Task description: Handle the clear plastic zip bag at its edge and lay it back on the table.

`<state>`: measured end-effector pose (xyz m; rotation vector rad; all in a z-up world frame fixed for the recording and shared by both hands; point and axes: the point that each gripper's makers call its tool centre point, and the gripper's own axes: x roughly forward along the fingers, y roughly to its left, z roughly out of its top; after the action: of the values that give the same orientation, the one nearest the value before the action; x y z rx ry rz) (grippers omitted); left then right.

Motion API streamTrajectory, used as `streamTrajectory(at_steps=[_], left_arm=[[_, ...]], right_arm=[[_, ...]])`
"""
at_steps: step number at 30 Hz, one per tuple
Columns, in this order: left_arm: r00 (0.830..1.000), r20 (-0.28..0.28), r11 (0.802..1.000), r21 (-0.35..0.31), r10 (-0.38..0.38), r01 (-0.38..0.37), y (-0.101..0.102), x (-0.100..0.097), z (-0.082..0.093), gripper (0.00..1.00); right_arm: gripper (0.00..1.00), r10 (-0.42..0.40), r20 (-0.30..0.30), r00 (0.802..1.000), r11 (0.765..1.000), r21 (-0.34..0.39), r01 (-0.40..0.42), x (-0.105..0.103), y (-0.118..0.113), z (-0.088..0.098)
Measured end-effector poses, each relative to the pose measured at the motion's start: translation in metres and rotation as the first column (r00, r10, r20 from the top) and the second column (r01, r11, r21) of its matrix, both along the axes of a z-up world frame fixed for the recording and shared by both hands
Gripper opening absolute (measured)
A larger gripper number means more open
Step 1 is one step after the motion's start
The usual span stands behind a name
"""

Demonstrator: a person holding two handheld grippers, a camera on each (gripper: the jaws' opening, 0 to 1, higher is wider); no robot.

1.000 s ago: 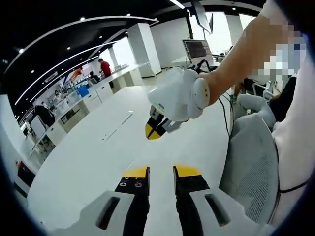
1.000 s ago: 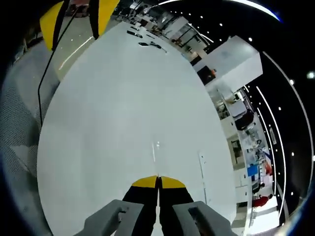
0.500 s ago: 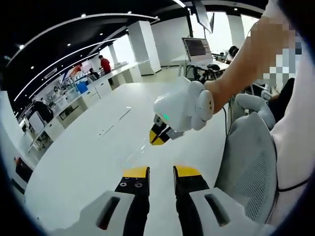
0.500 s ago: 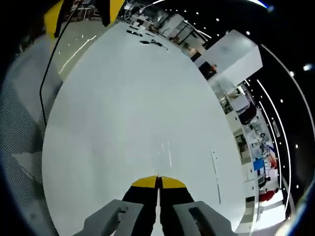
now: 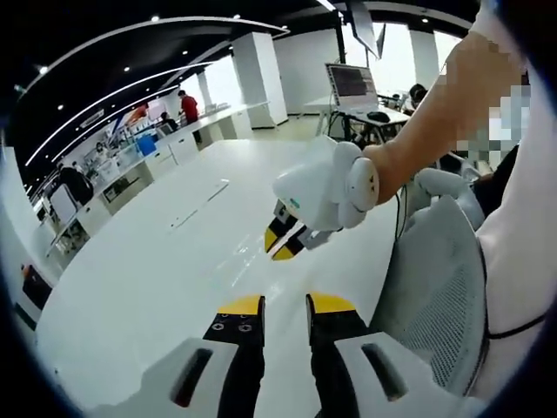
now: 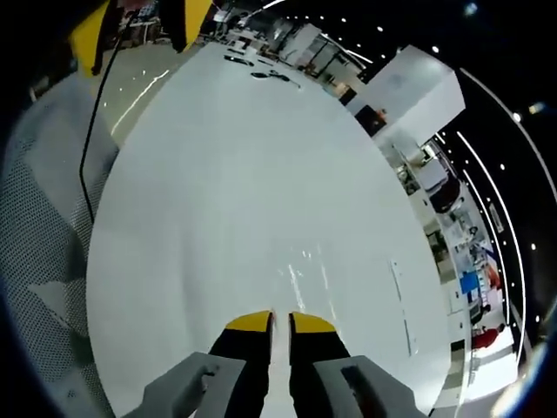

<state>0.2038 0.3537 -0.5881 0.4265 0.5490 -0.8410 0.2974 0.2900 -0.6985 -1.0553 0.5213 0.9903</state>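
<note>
now both claws parted: left claw (image 5: 285,306), right claw (image 6: 280,319), over white table (image 6: 235,174).

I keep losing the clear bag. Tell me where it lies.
Right gripper view: faint glints of the bag on the white table, just beyond the right tool's slightly parted tips.

Clear zip bag (image 6: 306,277) barely discernible against the white table (image 6: 218,174).

Left gripper view: above my fingers, facing along the white desk (image 5: 130,279), near. Right gripper view: looking steeply down on that same desk, close.
</note>
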Motion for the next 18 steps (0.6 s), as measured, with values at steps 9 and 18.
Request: streamTrajectory(at_steps=[9,18], left_arm=[[0.999,-0.021,1.000,-0.008,0.028,-0.029,0.009,-0.008,-0.011,0.16],[0.997,-0.050,0.998,-0.017,0.066,-0.067,0.018,-0.018,-0.025,0.16]], right_arm=[[0.07,-0.018,-0.052,0.998,1.000,0.010,0.019,-0.009,-0.005,-0.012],[0.11,0.011,-0.073,0.997,1.000,-0.003,-0.011,-0.018,-0.002,-0.018]])
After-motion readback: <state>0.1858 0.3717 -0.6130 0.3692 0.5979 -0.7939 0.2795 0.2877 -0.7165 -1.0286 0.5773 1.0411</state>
